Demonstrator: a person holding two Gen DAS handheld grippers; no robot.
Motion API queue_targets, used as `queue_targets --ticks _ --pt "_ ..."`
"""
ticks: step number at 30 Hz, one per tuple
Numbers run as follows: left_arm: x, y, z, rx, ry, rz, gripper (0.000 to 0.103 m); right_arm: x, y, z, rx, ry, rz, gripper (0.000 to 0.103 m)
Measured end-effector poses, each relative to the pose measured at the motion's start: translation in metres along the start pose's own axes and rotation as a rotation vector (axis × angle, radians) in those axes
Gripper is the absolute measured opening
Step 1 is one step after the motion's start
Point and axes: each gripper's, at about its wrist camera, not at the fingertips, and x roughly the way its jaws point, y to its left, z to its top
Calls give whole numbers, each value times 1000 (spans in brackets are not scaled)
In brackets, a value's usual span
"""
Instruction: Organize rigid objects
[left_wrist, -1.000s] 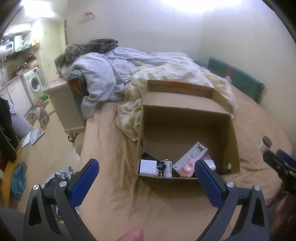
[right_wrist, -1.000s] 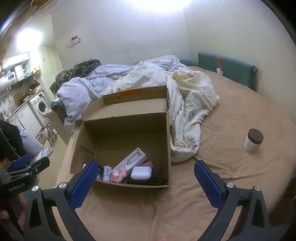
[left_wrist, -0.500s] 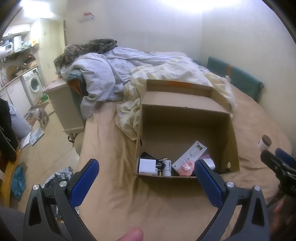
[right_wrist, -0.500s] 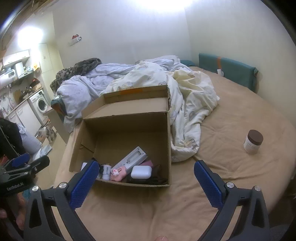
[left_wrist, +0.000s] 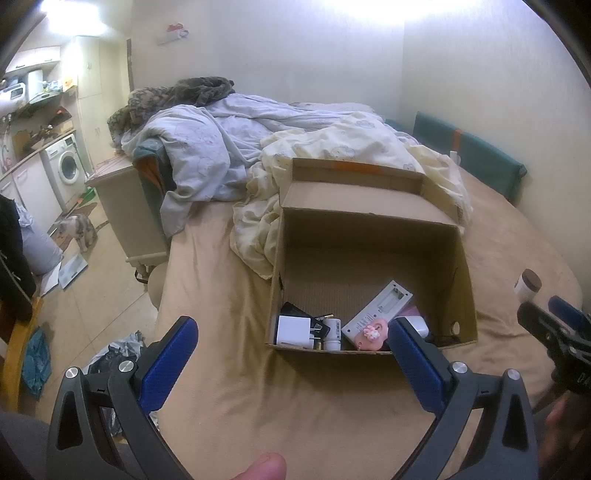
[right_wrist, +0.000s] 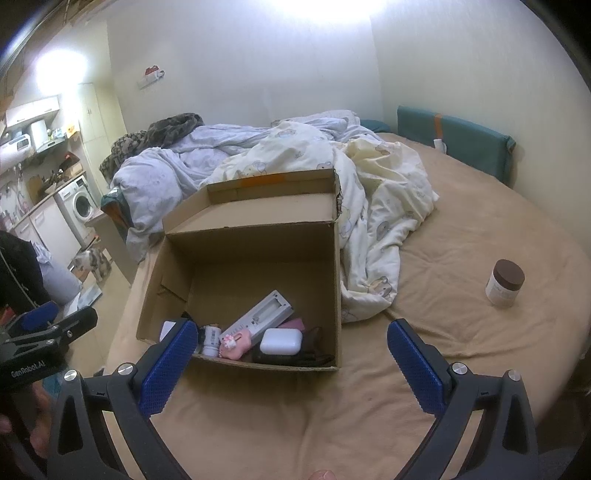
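Observation:
An open cardboard box (left_wrist: 373, 236) (right_wrist: 255, 240) lies on the tan bed. Inside it are a white charger (left_wrist: 293, 329), a long white device (left_wrist: 376, 310) (right_wrist: 258, 314), a pink toy (left_wrist: 371, 334) (right_wrist: 234, 343), a small white bottle (right_wrist: 211, 335) and a white earbud case (right_wrist: 280, 340). A white jar with a brown lid (right_wrist: 505, 282) (left_wrist: 527, 285) stands on the bed, right of the box. My left gripper (left_wrist: 291, 365) is open and empty, in front of the box. My right gripper (right_wrist: 290, 369) is open and empty, at the box's front right corner.
Crumpled duvets (right_wrist: 332, 173) (left_wrist: 229, 147) lie behind the box. A teal cushion (right_wrist: 454, 144) leans on the right wall. A bedside cabinet (left_wrist: 125, 206), a cat (left_wrist: 77, 229), a washing machine (left_wrist: 64, 168) and floor clutter are at the left.
Both grippers have drawn back and risen slightly from the box. Both stay open and empty. The objects have not moved.

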Motion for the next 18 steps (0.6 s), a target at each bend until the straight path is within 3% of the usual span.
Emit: queue_targets --ticks 18 --pt "0 -3 -2 6 4 -3 102 0 0 1 -11 7 2 103"
